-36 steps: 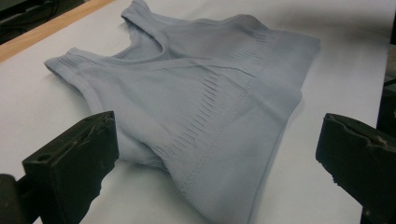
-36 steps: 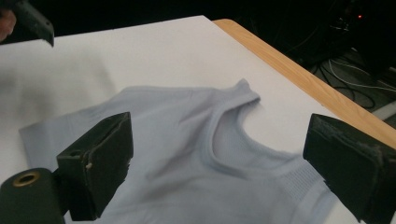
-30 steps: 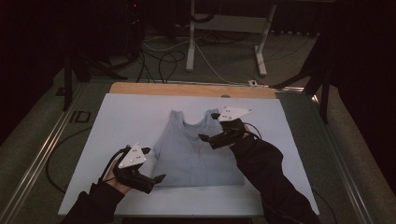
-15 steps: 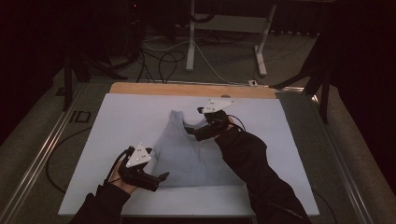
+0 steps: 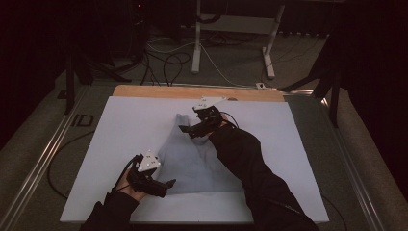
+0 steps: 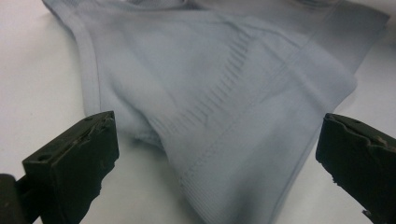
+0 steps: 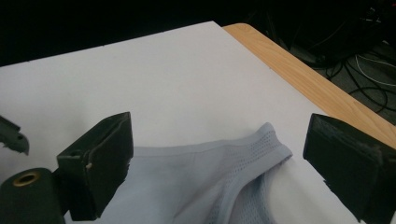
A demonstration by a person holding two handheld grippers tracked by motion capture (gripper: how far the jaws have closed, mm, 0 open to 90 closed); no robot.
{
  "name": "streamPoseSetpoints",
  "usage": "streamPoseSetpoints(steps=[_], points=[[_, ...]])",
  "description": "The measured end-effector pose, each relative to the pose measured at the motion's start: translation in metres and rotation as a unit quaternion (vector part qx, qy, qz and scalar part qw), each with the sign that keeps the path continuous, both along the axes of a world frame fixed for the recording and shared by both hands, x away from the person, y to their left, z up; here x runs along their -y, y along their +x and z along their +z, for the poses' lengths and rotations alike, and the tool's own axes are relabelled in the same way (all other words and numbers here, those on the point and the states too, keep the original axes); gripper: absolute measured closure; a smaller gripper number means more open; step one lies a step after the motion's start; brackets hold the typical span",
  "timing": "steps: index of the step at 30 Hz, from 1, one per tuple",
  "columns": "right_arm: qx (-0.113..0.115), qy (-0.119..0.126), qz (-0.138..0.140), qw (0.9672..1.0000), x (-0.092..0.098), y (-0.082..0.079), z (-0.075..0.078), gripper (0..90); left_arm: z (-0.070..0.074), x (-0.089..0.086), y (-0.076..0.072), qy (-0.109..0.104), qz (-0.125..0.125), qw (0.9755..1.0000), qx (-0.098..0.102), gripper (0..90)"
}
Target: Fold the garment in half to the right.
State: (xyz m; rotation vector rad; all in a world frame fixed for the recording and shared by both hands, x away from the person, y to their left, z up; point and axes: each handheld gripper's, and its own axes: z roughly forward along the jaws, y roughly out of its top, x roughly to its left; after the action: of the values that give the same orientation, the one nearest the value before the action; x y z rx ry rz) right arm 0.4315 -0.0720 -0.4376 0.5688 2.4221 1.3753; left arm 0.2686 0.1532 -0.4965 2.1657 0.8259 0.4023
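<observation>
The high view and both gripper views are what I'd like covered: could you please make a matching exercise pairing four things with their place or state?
Things:
1. left gripper
2. right gripper
3. grey top
4. wooden strip

Places or states:
A. lies flat on the white sheet
B. open at the top's near left hem corner
C. runs along the table's far edge
D. open over a shoulder strap at the far end

Pairs: 1-B, 2-D, 3-A, 4-C

A fixed high camera looks forward and down over the white-topped desk (image 5: 120, 144); each tool-mounted camera peers closely along its jaws at the same pale grey ribbed knit top (image 5: 192, 159), shared by all views.
</observation>
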Motion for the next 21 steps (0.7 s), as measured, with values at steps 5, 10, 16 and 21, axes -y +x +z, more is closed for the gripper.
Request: streamPoseSetpoints(steps=[5,10,16,21], points=[[-0.005,-0.005,-0.001,1.0,-0.007,0.009,-0.008,8.6,-0.008,-0.001,0.001,0.008,0.024,0.9994,-0.023,0.6],[-0.015,-0.005,-0.008,0.9998,-0.012,0.016,-0.013,9.0,-0.012,-0.001,0.002,0.016,0.027,0.9988,-0.036,0.8],[-0.021,-0.008,-0.021,0.9995,-0.019,0.024,-0.017,9.0,-0.016,0.0,0.001,0.029,0.026,0.9979,-0.052,4.2],[-0.03,-0.016,-0.04,0.9986,-0.025,0.031,-0.018,9.0,-0.02,0.001,0.0,0.042,0.022,0.9965,-0.069,11.4]])
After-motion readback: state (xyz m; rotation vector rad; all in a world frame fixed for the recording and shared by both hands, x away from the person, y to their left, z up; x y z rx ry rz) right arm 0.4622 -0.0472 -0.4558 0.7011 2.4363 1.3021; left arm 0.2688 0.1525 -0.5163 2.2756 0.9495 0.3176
